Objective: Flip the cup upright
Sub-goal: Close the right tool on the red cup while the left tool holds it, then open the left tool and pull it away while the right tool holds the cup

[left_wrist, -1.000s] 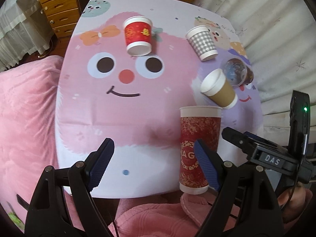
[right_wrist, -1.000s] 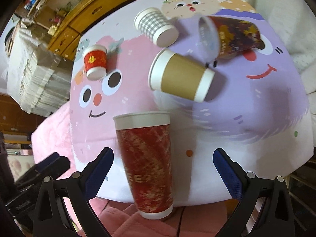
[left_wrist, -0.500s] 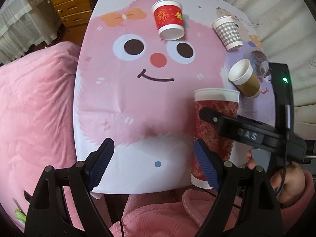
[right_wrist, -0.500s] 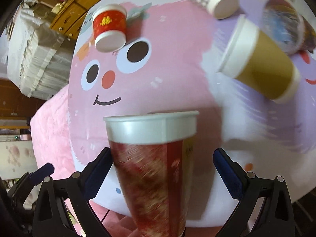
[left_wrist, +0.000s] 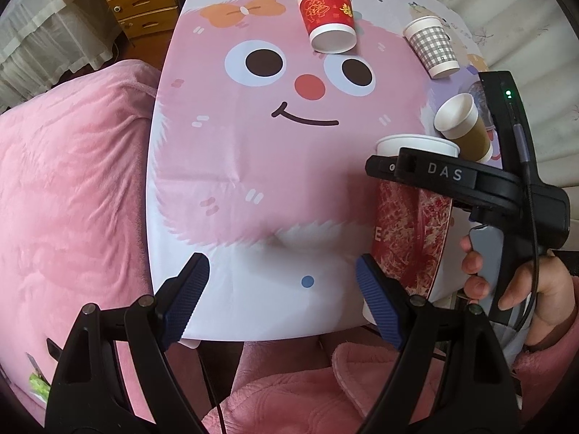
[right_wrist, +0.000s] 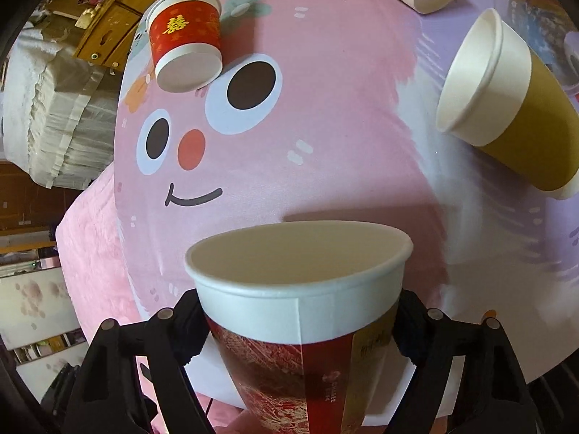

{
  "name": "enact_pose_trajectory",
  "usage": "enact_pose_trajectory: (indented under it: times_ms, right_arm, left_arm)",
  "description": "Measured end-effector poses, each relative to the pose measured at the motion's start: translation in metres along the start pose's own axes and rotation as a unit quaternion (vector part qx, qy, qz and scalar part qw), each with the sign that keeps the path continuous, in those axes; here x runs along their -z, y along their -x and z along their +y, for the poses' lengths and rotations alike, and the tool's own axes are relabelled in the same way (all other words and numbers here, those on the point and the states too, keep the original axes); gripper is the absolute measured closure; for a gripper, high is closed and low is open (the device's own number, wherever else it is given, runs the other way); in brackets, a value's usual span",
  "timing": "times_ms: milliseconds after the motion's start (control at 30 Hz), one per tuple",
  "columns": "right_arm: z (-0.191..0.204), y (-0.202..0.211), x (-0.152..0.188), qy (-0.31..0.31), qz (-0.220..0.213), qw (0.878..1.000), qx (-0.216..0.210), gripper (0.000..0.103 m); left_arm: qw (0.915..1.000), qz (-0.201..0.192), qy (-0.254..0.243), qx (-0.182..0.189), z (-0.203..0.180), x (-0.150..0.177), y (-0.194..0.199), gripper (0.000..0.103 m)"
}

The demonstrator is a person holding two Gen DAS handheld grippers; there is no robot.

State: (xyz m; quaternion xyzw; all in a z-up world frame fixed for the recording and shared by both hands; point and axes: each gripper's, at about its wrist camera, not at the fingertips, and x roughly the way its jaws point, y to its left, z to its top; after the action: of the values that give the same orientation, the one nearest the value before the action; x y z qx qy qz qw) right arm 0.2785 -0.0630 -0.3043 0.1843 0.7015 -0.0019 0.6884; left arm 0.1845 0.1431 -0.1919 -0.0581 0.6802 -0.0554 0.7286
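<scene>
Pink plush blanket (left_wrist: 68, 195): far left, spread beside the table and running under its near edge.

Left gripper (left_wrist: 278, 302): near edge of the table, blue-padded fingers spread wide apart, nothing between them, hovering over the white border of the cartoon tablecloth (left_wrist: 275, 166).

Small red paper cup (left_wrist: 327, 16), gold emblem: far side, above the printed face's eyes, lying tipped with its white base facing the near side.

Tall red-and-gold paper cup (right_wrist: 304, 311): the task's cup, right of centre at the table's near edge, upright with its white-rimmed mouth upward. In the left wrist view the right tool's black body crosses just under its rim.

Right gripper (right_wrist: 300, 329): clamped on the tall cup below the white band, one black finger pressing each side of the wall.

Grey checked paper cup (left_wrist: 432, 50): far right, on its side, base toward the near side.

Brown paper cup (right_wrist: 506, 108), white rim: right, on its side, mouth open toward the left.

Dark patterned cup (right_wrist: 542, 18): far right, just beyond the brown cup; orientation hard to tell.

Right hand (left_wrist: 514, 285): gripping the tool's handle, pink sleeve.
</scene>
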Motion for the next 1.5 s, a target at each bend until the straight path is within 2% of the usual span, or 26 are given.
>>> enact_pose_trajectory:
  times_ms: [333,600,733,967,1133,1233,1367,1433,1500]
  right_arm:
    - [-0.016,0.006,0.007,-0.017,0.005,1.0,-0.016,0.023]
    - [-0.035,0.024,0.022,-0.03,-0.02,0.999,-0.028,0.025]
    - [-0.045,0.042,0.028,-0.04,-0.048,0.997,-0.035,0.025]
    - [-0.064,0.088,0.045,-0.034,-0.15,0.988,-0.033,0.025]
    - [-0.069,0.12,0.06,-0.002,-0.25,0.968,-0.019,0.025]
    - [-0.065,0.134,0.074,0.04,-0.329,0.943,-0.004,0.024]
    - [-0.062,0.143,0.097,0.079,-0.409,0.909,0.003,0.024]
    - [-0.063,0.143,0.105,0.083,-0.437,0.896,-0.004,0.024]
    - [-0.063,0.14,0.113,0.081,-0.45,0.889,0.004,0.024]
  left_arm:
    - [0.9999,0.002,-0.008,0.008,-0.008,-0.003,-0.001,0.022]
    - [0.9994,-0.008,-0.027,0.018,-0.019,-0.01,0.005,0.022]
    - [0.9988,-0.015,-0.04,0.022,-0.025,-0.016,0.01,0.022]
    - [0.9965,-0.029,-0.075,0.021,-0.038,-0.027,0.02,0.022]
    - [0.9952,-0.03,-0.091,0.018,-0.043,-0.032,0.022,0.022]
    - [0.9946,-0.03,-0.098,0.017,-0.044,-0.034,0.021,0.022]
    - [0.9936,-0.031,-0.108,0.011,-0.045,-0.035,0.021,0.022]
    - [0.9934,-0.03,-0.111,0.01,-0.045,-0.036,0.02,0.022]
    - [0.9931,-0.027,-0.114,0.006,-0.044,-0.035,0.019,0.022]
